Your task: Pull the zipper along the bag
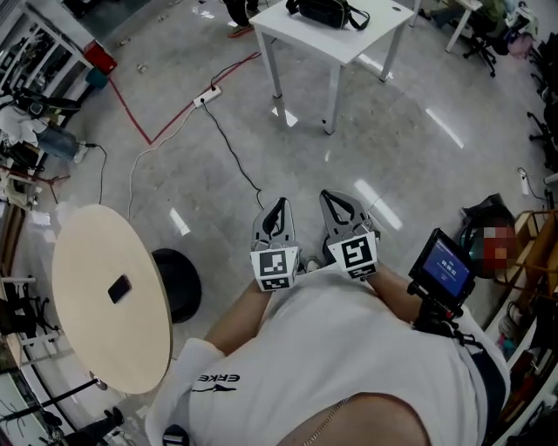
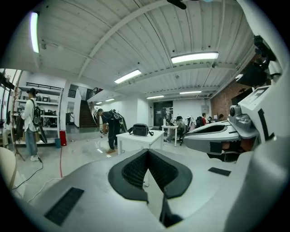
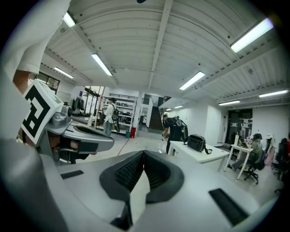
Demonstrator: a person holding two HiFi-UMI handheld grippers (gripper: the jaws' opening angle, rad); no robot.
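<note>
A black bag (image 1: pixel 327 12) lies on a white table (image 1: pixel 366 35) far ahead across the floor. The left gripper view shows the bag (image 2: pixel 140 129) small on the table (image 2: pixel 136 141); the right gripper view shows the bag (image 3: pixel 196 142) too. Both grippers are held close to the person's chest, side by side and far from the bag. My left gripper (image 1: pixel 279 204) has its jaws together with nothing between them (image 2: pixel 147 152). My right gripper (image 1: pixel 328 197) is likewise shut and empty (image 3: pixel 144 153).
A round beige table (image 1: pixel 109 331) with a small dark object (image 1: pixel 119 288) stands at the left, a black stool (image 1: pixel 179 283) beside it. Cables (image 1: pixel 174 122) run over the grey floor. A screen on a stand (image 1: pixel 443 266) is at the right. A person (image 2: pixel 110 129) bends near the white table.
</note>
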